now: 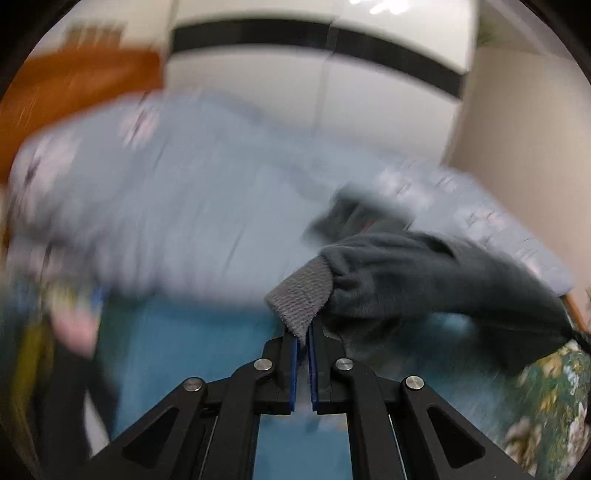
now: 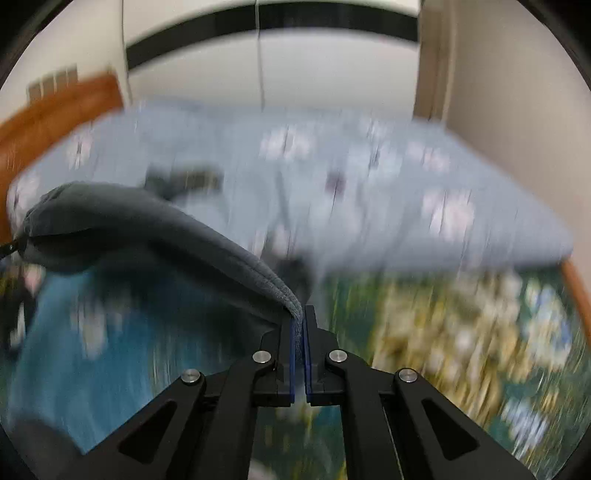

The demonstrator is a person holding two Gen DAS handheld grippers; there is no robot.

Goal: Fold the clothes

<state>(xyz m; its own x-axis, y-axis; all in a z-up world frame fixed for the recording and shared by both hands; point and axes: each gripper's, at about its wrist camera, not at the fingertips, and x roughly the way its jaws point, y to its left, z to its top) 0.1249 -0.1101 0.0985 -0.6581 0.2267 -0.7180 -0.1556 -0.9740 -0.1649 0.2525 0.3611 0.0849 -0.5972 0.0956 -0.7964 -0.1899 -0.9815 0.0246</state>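
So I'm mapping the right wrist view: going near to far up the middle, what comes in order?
Right gripper shut on the grey garment → pale blue bedding → white wall with its black stripe.

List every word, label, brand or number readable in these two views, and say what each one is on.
None can be read.
The dark grey garment, the light blue patterned bedding and the floral cover show only motion-blurred patterns, no lettering.
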